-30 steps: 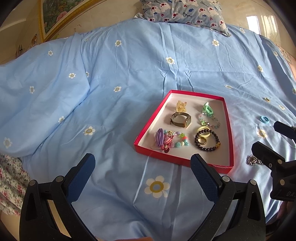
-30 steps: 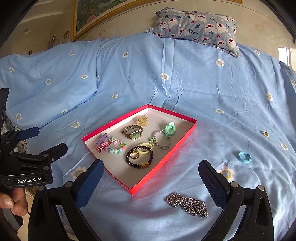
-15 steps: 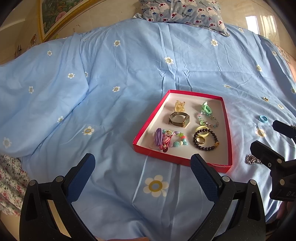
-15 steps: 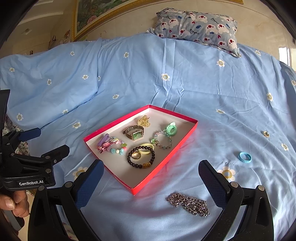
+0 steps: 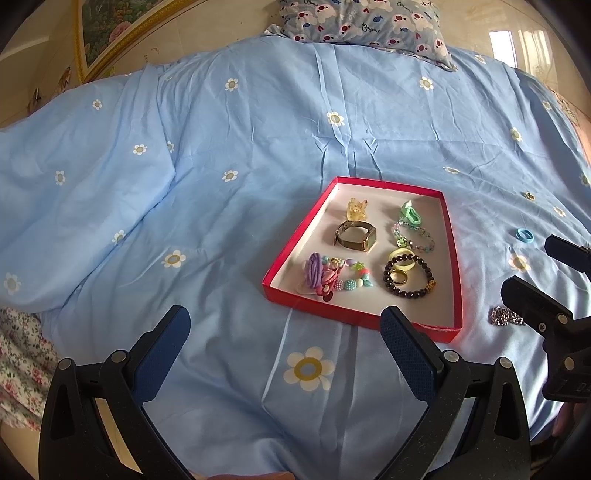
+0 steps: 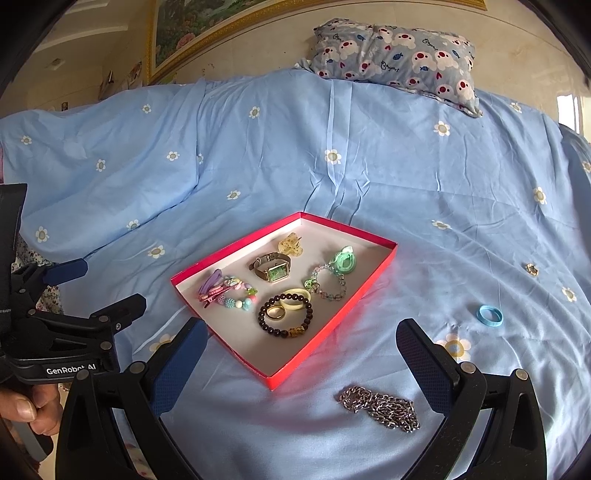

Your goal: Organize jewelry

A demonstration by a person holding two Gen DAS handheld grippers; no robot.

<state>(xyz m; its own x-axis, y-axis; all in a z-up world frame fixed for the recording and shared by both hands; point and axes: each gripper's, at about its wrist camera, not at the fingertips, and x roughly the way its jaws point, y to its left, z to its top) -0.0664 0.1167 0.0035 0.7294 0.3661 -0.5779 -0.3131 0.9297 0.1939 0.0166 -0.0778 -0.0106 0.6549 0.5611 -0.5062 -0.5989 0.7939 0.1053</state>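
A red tray lies on the blue bedspread and holds a watch, a dark bead bracelet, a gold ring, hair ties and other pieces. A silver chain lies on the sheet just right of the tray's near corner; it also shows in the left wrist view. A blue ring and a small gold piece lie farther right. My left gripper is open and empty, short of the tray. My right gripper is open and empty, with the chain between its fingers.
A patterned pillow lies at the head of the bed. A framed picture hangs on the wall behind. Floral fabric shows at the bed's left edge.
Both grippers have drifted slightly; the tray and chain sit a little lower and closer in the right wrist view. Nothing was picked up or moved.
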